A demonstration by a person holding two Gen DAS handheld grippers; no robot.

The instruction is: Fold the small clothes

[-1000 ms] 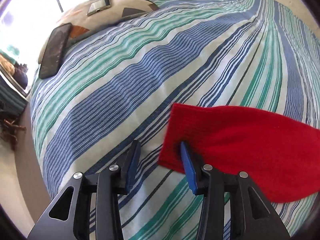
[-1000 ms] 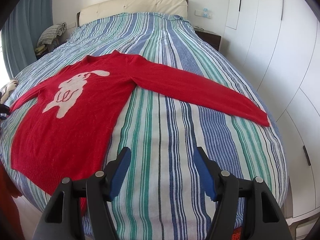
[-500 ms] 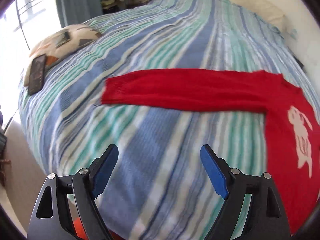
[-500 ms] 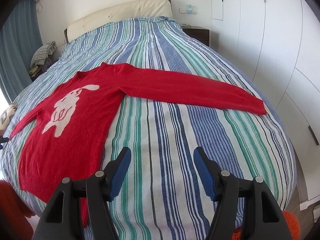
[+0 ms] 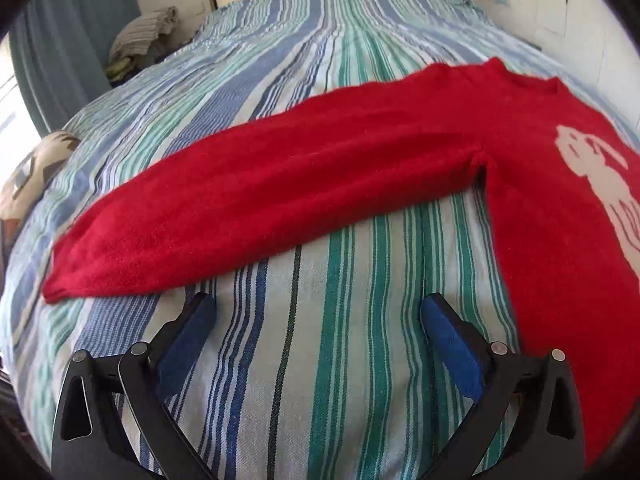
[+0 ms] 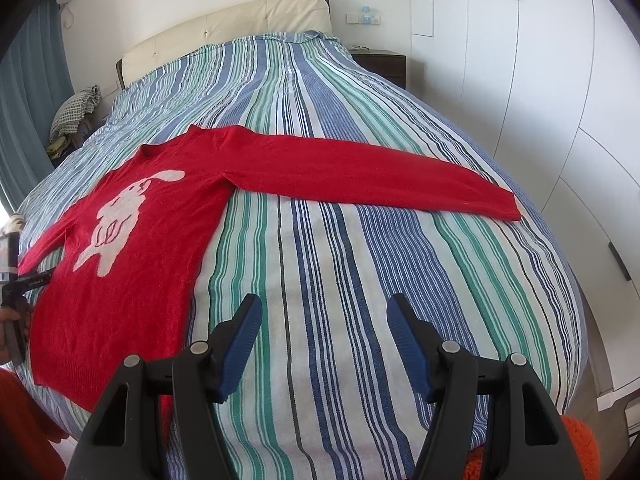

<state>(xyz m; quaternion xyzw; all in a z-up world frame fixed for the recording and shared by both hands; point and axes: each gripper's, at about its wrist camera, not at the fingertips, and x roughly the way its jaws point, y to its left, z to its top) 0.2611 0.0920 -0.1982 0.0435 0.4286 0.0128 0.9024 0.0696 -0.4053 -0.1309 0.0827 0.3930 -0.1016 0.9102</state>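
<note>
A red sweater (image 6: pixel 132 276) with a white rabbit motif (image 6: pixel 120 220) lies flat on the striped bed (image 6: pixel 320 264), both sleeves spread out. In the left wrist view one sleeve (image 5: pixel 280 184) runs across the picture to its cuff (image 5: pixel 60 284) at the left. My left gripper (image 5: pixel 318 304) hovers just in front of that sleeve. Its jaws are opening wide, with only bedsheet between them. My right gripper (image 6: pixel 324 308) stands open over bare sheet, to the right of the sweater's body and in front of the other sleeve (image 6: pixel 380 172).
A cream headboard (image 6: pixel 224 32) ends the bed. A pile of cloth (image 6: pixel 76 112) sits by the curtain at the far left and a patterned cushion (image 5: pixel 36 168) lies at the bed's left edge. White wardrobe doors (image 6: pixel 540 100) and a nightstand (image 6: pixel 380 66) flank the right side.
My left gripper let go of the sleeve cuff, opened wide and swung right along the sleeve, so it now faces the headboard. The right gripper stayed put, rolling slightly.
</note>
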